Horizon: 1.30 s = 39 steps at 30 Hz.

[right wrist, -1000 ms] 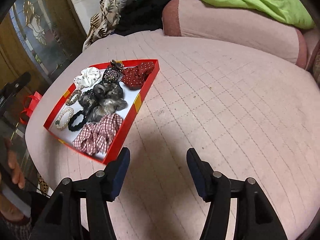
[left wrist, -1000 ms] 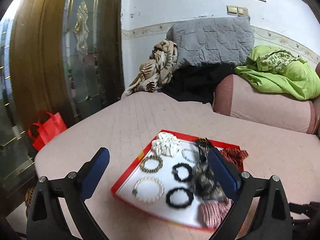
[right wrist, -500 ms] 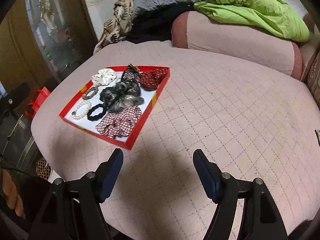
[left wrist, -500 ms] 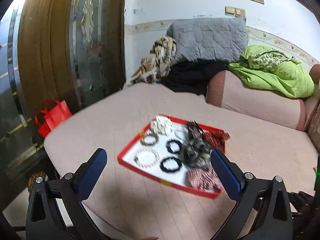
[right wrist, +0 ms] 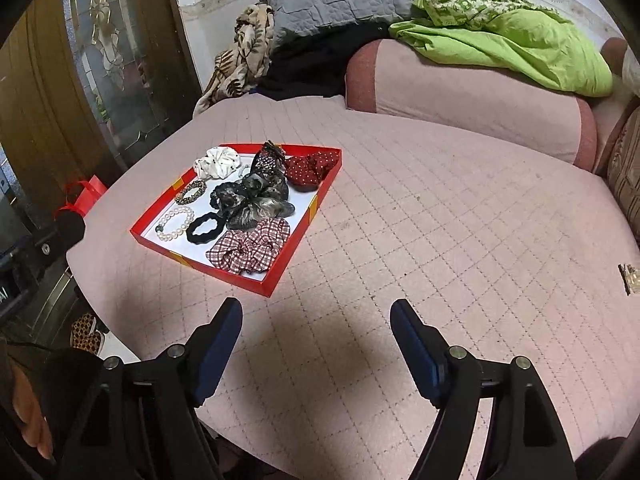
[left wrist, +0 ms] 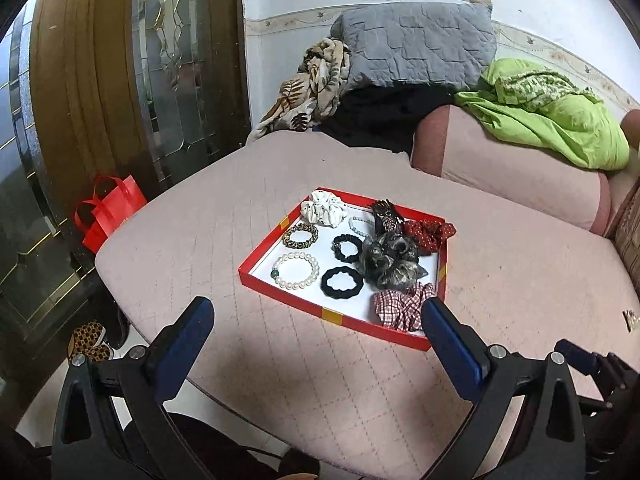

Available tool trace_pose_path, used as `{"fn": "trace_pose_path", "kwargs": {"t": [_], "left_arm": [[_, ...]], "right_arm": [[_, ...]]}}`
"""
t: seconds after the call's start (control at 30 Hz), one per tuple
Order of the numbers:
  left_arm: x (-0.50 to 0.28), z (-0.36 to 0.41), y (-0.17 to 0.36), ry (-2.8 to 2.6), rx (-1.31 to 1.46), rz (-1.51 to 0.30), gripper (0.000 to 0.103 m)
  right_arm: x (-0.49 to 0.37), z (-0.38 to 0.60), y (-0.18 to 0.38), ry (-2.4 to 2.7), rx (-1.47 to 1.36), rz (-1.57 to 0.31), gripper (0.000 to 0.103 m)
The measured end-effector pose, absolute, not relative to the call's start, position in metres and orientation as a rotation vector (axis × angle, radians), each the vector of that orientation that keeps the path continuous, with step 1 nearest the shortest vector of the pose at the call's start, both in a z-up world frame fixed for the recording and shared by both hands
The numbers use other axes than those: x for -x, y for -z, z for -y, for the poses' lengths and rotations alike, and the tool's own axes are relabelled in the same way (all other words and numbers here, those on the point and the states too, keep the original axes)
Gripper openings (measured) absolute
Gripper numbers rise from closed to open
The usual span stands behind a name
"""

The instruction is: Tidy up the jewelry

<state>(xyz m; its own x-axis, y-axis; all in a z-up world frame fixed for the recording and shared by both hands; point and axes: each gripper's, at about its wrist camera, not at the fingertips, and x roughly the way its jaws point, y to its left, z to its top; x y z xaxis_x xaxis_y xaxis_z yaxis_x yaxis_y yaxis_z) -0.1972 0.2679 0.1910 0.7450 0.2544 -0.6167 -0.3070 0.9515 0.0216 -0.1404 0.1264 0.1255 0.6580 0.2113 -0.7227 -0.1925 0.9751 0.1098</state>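
Note:
A red tray with a white floor sits on the pink quilted bed. It holds a pearl bracelet, a black scrunchie, a checked scrunchie, a white scrunchie, a red dotted scrunchie and several other hair ties. My left gripper is open and empty, held back from the tray's near edge. My right gripper is open and empty, to the right of the tray's near corner.
A pink bolster with a green blanket and a grey cushion lie at the back. A red bag and a glass door are at left beyond the bed edge. A small gold clip lies at far right.
Both grippers have pulled back and up from the tray, which now looks smaller and farther. Both stay open and empty. The tray's contents have not moved.

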Motion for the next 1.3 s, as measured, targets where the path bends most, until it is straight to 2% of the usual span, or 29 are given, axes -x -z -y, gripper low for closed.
{"fn": "trace_pose_path", "kwargs": {"t": [1.3], "left_arm": [[0.191, -0.267, -0.164, -0.227, 0.092, -0.761, 0.103]], "right_arm": [[0.144, -0.136, -0.118, -0.188, 0.025, -0.833, 0.084]]}}
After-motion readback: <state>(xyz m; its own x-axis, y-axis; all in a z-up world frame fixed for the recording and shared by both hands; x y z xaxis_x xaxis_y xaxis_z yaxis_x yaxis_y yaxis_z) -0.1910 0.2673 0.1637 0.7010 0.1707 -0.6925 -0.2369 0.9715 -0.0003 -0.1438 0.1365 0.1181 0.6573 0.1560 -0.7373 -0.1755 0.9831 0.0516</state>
